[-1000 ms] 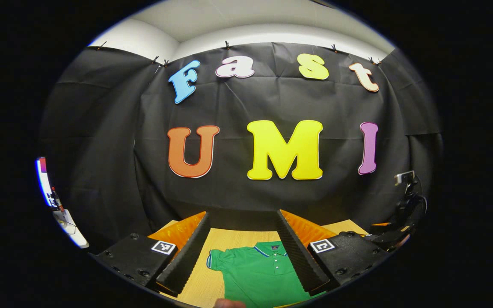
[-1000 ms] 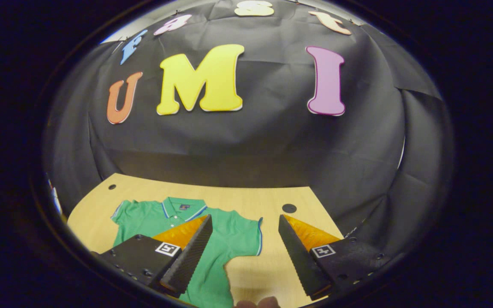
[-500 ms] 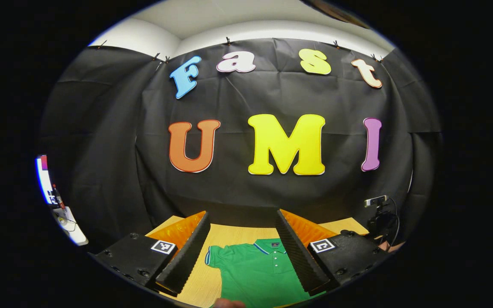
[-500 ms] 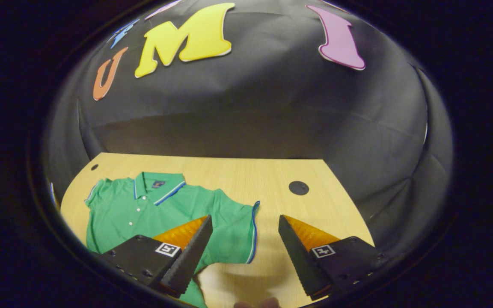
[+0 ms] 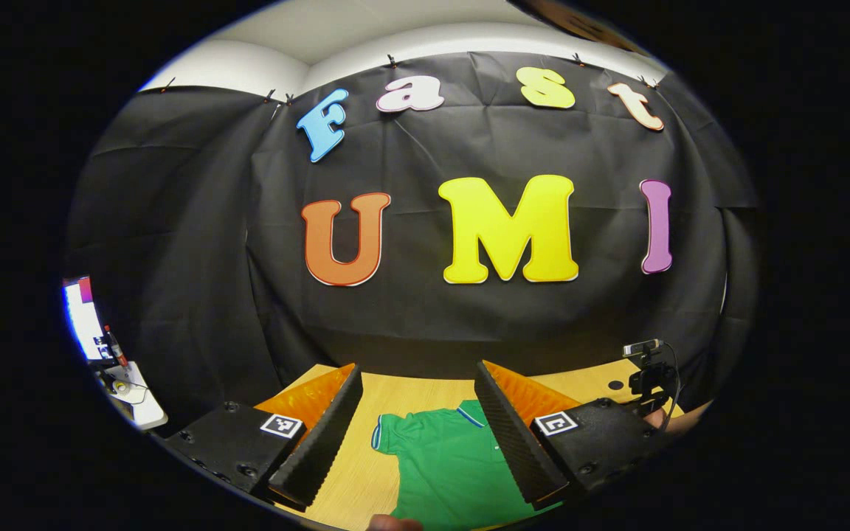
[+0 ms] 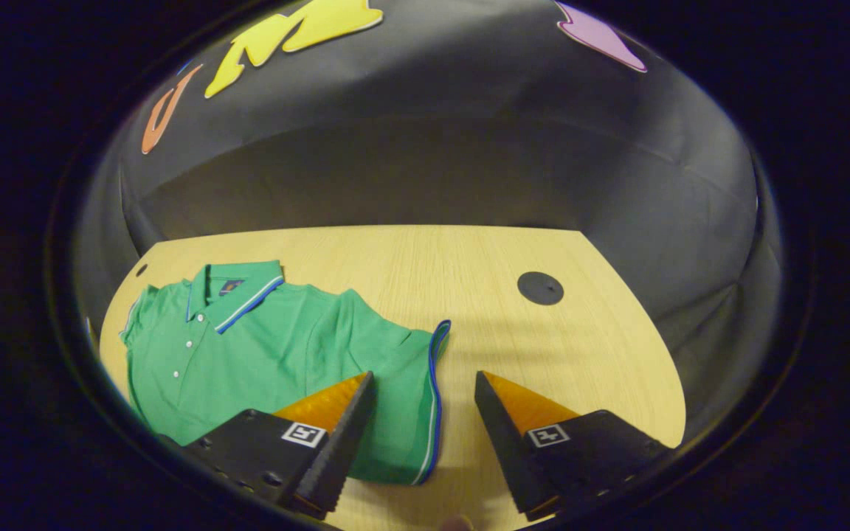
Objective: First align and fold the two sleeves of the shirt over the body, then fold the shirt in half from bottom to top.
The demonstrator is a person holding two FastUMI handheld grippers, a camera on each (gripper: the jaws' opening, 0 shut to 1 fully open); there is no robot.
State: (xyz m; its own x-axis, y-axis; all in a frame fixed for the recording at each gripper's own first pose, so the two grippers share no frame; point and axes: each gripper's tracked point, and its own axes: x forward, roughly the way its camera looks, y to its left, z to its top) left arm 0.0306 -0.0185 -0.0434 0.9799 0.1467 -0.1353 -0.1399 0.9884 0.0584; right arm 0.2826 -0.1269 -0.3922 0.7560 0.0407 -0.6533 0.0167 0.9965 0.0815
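A green polo shirt (image 6: 263,354) with blue-and-white trim lies flat on the pale wooden table (image 6: 469,265), collar toward the far wall. In the right gripper view its near sleeve, edged in blue (image 6: 432,391), spreads out between the open fingers of my right gripper (image 6: 423,380), which hovers above it, one finger over the cloth and the other over bare wood. In the left gripper view the shirt (image 5: 440,464) shows its other sleeve (image 5: 388,435) and collar between the open fingers of my left gripper (image 5: 417,376), held higher above the table.
A round black hole (image 6: 540,287) sits in the tabletop right of the shirt. In the left gripper view a small black camera on a stand (image 5: 646,365) is at the table's right edge, and a white device with a lit screen (image 5: 100,346) is far left.
The right gripper has tipped down and come closer to the shirt's near sleeve, now between its fingers. The left gripper view has shifted slightly left and down.
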